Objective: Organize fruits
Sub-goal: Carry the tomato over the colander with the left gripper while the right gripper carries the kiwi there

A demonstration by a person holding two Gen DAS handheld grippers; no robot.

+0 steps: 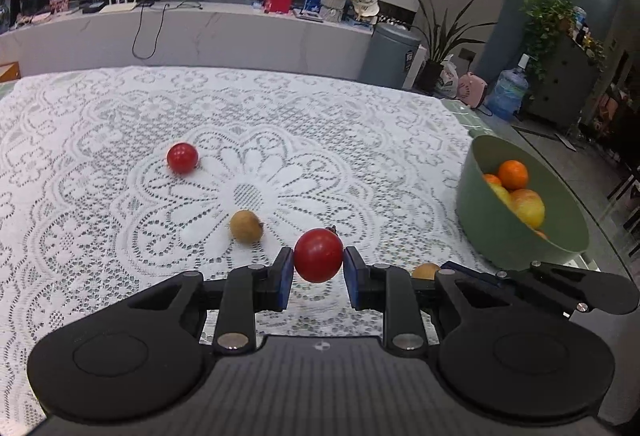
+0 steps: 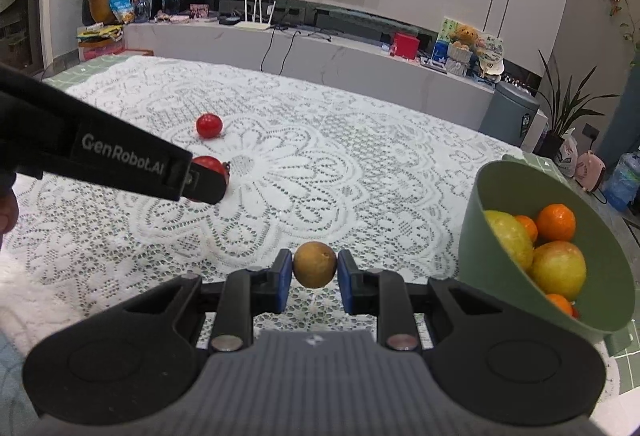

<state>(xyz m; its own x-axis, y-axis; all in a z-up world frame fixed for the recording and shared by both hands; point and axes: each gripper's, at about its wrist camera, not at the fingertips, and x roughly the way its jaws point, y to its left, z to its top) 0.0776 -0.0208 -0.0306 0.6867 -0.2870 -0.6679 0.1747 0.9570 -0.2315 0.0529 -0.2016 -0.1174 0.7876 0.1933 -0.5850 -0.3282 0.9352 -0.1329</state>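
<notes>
In the left wrist view, the left gripper (image 1: 319,268) has its blue fingers (image 1: 285,278) closed on a red tomato (image 1: 319,255), held a little above the lace-covered worktop (image 1: 100,140); a brown fruit (image 1: 246,226) and a second red tomato (image 1: 182,157) lie apart on the cloth, and the green bowl (image 1: 492,232) with oranges and yellow-red fruits stands to the right. To do this step well, I think the tomato should be carried level over the bowl rim, lowered close to the fruits inside, and released gently, because its skin is smooth and it can slip or bruise. I read no writing in this view. In the right wrist view, the right gripper (image 2: 314,270) grips a brown round fruit (image 2: 314,265) just beside the green bowl (image 2: 476,236), so it should probably go in first to keep both tools from colliding. The other tool, at the left, carries the words "GenRobot.AI" (image 2: 122,156)
</notes>
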